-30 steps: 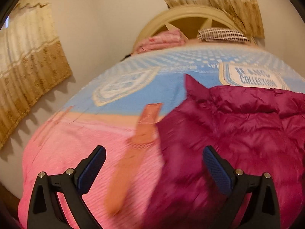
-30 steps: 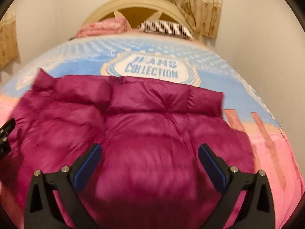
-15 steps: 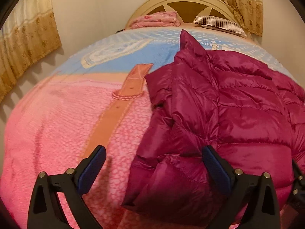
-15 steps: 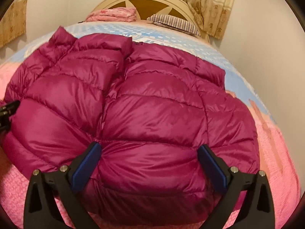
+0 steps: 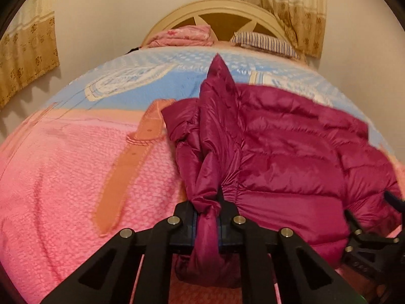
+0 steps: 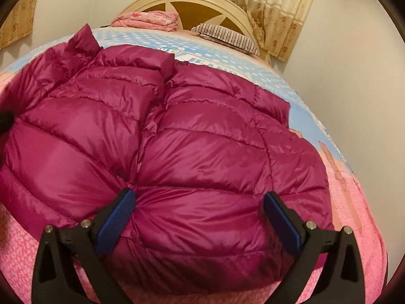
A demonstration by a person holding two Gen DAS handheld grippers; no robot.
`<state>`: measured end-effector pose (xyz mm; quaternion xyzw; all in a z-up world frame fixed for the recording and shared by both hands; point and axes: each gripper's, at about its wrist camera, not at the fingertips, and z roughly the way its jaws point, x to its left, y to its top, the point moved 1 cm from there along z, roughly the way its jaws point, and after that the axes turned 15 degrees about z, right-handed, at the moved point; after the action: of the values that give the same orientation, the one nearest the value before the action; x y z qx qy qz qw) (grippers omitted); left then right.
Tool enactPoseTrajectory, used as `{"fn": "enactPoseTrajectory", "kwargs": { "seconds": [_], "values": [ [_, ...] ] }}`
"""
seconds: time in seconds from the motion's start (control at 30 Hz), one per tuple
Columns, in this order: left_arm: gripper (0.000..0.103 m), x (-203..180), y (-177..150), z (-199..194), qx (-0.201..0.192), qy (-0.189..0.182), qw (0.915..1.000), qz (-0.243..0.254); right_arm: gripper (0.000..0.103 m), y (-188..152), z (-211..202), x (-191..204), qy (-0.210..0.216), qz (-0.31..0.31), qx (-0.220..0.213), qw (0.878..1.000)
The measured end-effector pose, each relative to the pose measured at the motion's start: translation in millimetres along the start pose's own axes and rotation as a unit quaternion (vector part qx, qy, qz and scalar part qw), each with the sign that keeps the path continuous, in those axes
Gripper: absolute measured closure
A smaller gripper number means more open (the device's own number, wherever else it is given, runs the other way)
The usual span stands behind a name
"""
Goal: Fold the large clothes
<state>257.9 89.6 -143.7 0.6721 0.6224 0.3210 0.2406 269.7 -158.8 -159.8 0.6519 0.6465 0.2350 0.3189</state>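
Observation:
A magenta puffer jacket point(image 5: 291, 152) lies spread on the bed, its collar pointing toward the headboard. My left gripper point(image 5: 207, 217) is at the jacket's near left edge. Its jaws are closing, and a bunched fold of the jacket's fabric is pinched tight between the pads. In the right wrist view the jacket point(image 6: 202, 139) fills the middle. My right gripper point(image 6: 200, 210) stands open over the jacket's near hem, with the puffy fabric between its blue pads point(image 6: 119, 217). The right gripper's black frame point(image 5: 367, 233) shows at the lower right of the left wrist view.
The bed carries a pink and blue blanket point(image 5: 76, 177) with an orange belt pattern. A folded pink blanket point(image 5: 184, 35) and a striped pillow point(image 5: 265, 43) lie by the cream headboard point(image 5: 222, 7). Curtains hang on both walls. A wall runs close along the bed's right side point(image 6: 354, 101).
My left gripper has gone from wide open to shut on the jacket's edge fabric. Both grippers have come down closer to the jacket. The right gripper is still open.

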Motion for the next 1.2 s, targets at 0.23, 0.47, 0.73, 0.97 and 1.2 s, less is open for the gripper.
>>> {"fn": "enactPoseTrajectory", "kwargs": {
  "seconds": [0.23,0.47,0.73,0.97,1.2],
  "values": [
    [0.094,37.3,-10.4,-57.1,-0.032,0.035,0.9989,-0.008,0.0,-14.3,-18.4,37.0,0.046,-0.017,0.007,0.999],
    [0.094,79.1,-9.9,-79.0,-0.028,0.099,0.9947,-0.008,0.001,-16.7,-38.0,76.6,0.131,-0.057,0.009,0.99],
    [0.094,17.0,35.9,-98.9,-0.087,0.11,0.9881,0.063,0.0,16.0,-43.7,-31.5,0.087,0.013,-0.01,0.996],
    [0.094,-108.0,72.2,-100.3,-0.147,0.077,0.9678,0.19,0.0,17.9,1.9,-140.0,-0.002,0.093,0.021,0.995],
    [0.094,-212.4,64.4,-62.7,-0.136,0.039,0.9449,0.295,0.0,4.1,23.7,-199.2,-0.05,0.134,0.046,0.989]
  ]
}}
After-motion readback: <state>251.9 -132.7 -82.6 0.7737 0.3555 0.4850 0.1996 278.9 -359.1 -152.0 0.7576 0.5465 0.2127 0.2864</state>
